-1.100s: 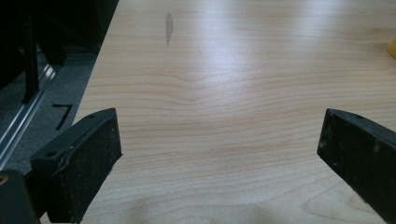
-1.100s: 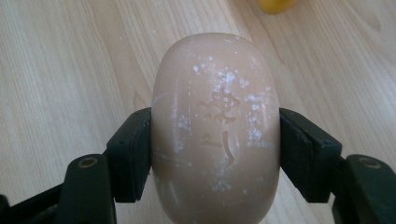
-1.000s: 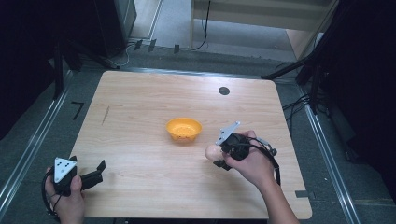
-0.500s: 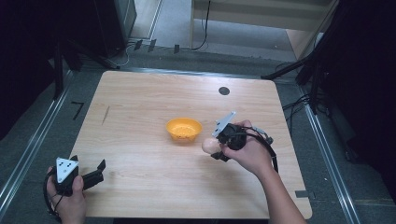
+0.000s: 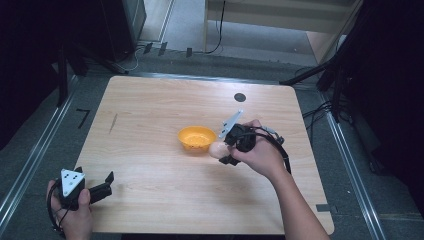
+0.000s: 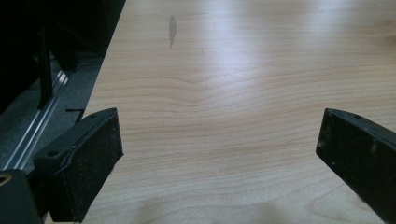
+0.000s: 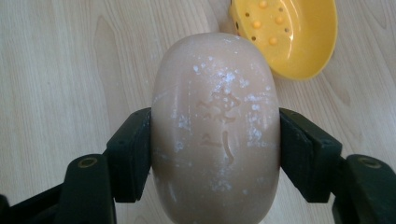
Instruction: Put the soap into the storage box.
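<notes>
A pale pink oval bar of soap is clamped between the two black jaws of my right gripper, which is shut on it. In the high view the soap hangs above the table just right of a yellow soap dish with holes and bumps in its bottom. The right gripper points left toward the dish. My left gripper rests at the table's front left corner, its jaws wide apart with only bare wood between them.
The wooden table carries a small dark mark at the left and a black round hole near the far edge. Dark floor, metal rails and cables surround the table.
My right gripper has carried the soap left and up, from right of the dish to beside its rim. The left gripper has stayed in place.
</notes>
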A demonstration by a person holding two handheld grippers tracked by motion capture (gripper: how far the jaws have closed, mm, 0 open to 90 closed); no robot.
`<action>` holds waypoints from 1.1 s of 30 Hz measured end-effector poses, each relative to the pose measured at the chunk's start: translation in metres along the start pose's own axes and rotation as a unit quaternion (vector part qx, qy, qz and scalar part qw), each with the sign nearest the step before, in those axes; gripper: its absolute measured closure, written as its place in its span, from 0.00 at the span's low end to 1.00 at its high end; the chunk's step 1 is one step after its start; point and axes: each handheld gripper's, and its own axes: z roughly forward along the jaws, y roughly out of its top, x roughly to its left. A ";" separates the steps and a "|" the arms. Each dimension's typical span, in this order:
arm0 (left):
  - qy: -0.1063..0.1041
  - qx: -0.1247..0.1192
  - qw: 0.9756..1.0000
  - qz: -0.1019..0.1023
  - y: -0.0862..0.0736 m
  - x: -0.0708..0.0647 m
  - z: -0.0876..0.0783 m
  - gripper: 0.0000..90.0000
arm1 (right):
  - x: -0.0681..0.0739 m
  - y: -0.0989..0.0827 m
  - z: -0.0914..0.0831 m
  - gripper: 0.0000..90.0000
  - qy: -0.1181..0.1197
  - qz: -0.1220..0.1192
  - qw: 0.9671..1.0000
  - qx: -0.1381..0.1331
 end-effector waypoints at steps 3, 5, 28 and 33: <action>0.000 0.001 1.000 0.001 0.000 0.000 0.000 0.01 | -0.002 0.006 0.003 0.37 0.002 -0.008 1.000 0.007; -0.001 0.001 1.000 0.001 0.000 0.000 0.000 0.00 | -0.002 0.009 0.004 0.37 0.003 -0.008 1.000 0.008; 0.001 0.003 1.000 0.002 0.000 0.000 0.001 0.00 | -0.024 0.046 0.014 0.37 0.012 -0.035 0.999 0.018; 0.001 0.005 1.000 0.002 0.000 0.000 0.001 0.00 | -0.030 0.058 0.021 0.37 0.016 -0.048 0.999 0.018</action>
